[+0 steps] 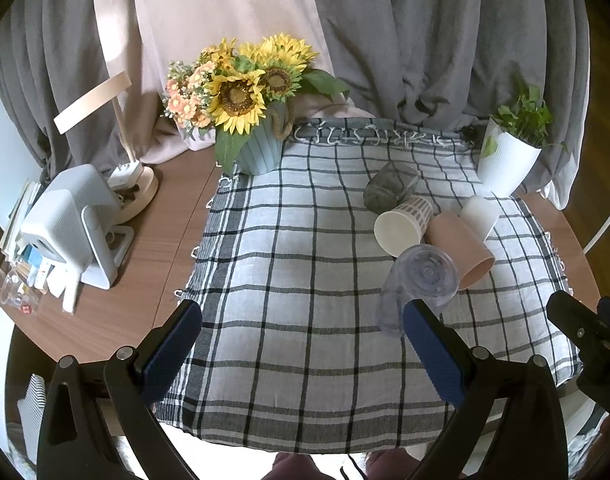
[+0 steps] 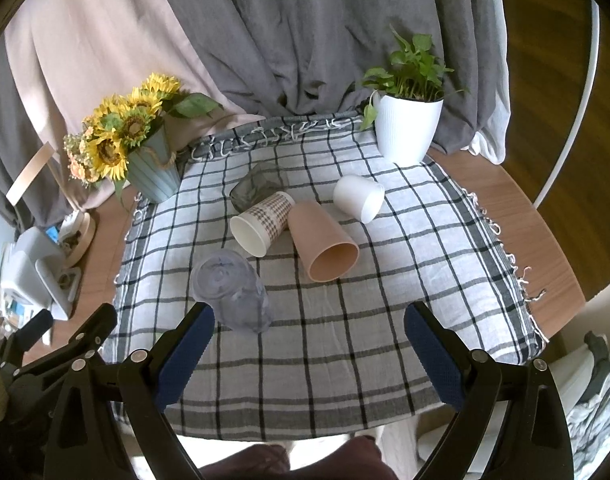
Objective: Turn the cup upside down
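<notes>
Several cups lie on their sides on a checked cloth (image 2: 345, 320). A clear plastic cup (image 2: 231, 290) (image 1: 417, 286) lies nearest, its base facing me. A pink cup (image 2: 325, 242) (image 1: 461, 248), a patterned paper cup (image 2: 261, 220) (image 1: 403, 224), a white cup (image 2: 359, 198) (image 1: 479, 214) and a grey glass cup (image 2: 253, 188) (image 1: 389, 188) lie behind it. My left gripper (image 1: 305, 356) is open and empty above the cloth's front. My right gripper (image 2: 309, 360) is open and empty, its left finger (image 2: 185, 356) close to the clear cup.
A sunflower pot (image 1: 261, 152) (image 2: 153, 176) stands at the cloth's back left, a white plant pot (image 1: 505, 164) (image 2: 407, 128) at the back right. A lamp base (image 1: 139, 192) and a white device (image 1: 73, 220) sit on the wooden table at left. Grey curtains hang behind.
</notes>
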Tool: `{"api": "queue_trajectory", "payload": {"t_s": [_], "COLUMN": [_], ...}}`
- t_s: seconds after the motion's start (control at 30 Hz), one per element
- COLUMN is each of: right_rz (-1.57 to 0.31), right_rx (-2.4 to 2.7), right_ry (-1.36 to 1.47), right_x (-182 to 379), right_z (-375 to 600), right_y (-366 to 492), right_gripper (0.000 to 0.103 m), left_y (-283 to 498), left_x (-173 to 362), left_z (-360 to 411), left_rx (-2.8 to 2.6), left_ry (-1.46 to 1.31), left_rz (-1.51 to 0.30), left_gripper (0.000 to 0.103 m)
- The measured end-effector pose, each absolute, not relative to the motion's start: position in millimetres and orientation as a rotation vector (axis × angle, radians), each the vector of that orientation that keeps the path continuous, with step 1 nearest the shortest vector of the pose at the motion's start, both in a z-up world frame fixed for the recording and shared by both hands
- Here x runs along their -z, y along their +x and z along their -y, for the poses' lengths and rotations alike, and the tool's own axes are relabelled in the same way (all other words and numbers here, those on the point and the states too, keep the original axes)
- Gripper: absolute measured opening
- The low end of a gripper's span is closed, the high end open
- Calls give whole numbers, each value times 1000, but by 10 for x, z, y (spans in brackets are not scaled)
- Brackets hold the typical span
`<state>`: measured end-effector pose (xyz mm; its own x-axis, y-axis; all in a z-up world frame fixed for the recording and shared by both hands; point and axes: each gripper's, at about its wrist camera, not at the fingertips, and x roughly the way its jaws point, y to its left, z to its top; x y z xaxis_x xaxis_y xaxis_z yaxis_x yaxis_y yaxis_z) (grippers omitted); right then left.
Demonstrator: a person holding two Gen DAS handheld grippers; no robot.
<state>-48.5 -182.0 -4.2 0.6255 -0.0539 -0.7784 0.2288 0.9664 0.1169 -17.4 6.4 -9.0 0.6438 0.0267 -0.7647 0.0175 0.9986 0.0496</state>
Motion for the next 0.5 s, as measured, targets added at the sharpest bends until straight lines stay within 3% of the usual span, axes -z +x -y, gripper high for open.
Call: {"api": "queue_trajectory", "payload": {"t_s": [0.5], "right_rz": [-883], "right_rx": [166], "right_ry": [213], "right_x": [42], "right_z": [1817], "right_y": [-476], "right_gripper": [96], "left_y": [-161], "left_x": [94], "left_z": [-50], "left_rx": [-3], "left_ry": [55], "left_rz": [-875], "left_gripper": [103]}}
